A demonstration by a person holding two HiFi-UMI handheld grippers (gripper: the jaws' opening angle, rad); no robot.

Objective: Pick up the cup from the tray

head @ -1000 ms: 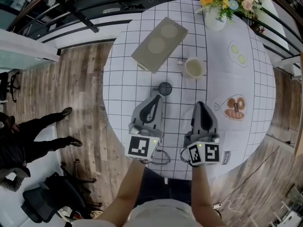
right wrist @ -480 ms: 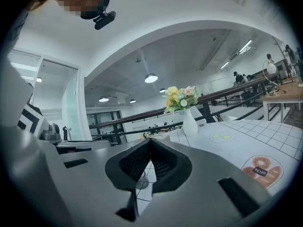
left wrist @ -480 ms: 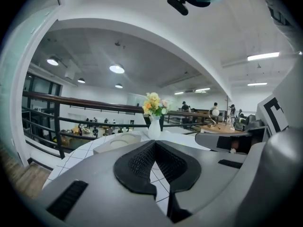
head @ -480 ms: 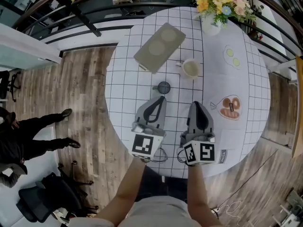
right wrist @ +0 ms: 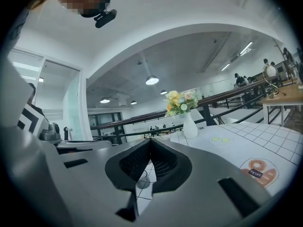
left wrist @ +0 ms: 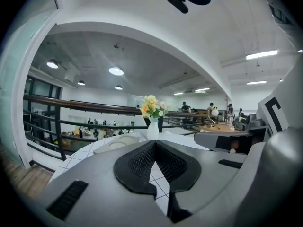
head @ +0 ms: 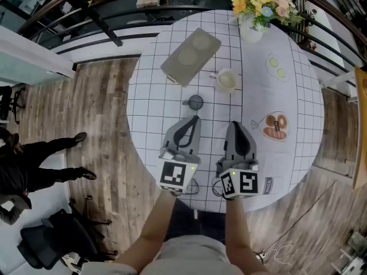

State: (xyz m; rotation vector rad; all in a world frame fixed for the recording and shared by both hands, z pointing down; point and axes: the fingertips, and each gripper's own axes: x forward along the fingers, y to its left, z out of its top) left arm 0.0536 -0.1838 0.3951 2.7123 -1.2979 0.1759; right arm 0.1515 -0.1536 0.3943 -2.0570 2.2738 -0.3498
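Note:
A white cup (head: pixel 227 80) stands on the gridded tablecloth, just right of a grey-beige tray (head: pixel 190 56) with two round recesses. The tray carries nothing. My left gripper (head: pixel 196 118) and right gripper (head: pixel 236 124) lie side by side near the table's near edge. Both point toward the cup, are well short of it, and are shut with nothing held. In the left gripper view the shut gripper (left wrist: pixel 155 143) frames the tray (left wrist: pixel 116 145) beyond it. The right gripper view shows the right gripper (right wrist: pixel 150 141) shut as well.
A small dark round lid-like object (head: pixel 196 102) lies between the grippers and the cup. A vase of flowers (head: pixel 252 27) stands at the far edge. Printed pictures (head: pixel 273 125) mark the cloth on the right. A railing and a wooden floor surround the round table (head: pixel 149 96).
The head view has drifted slightly, so the table sits a little higher and further left in the frame. Both grippers stay shut in about the same spot on the table.

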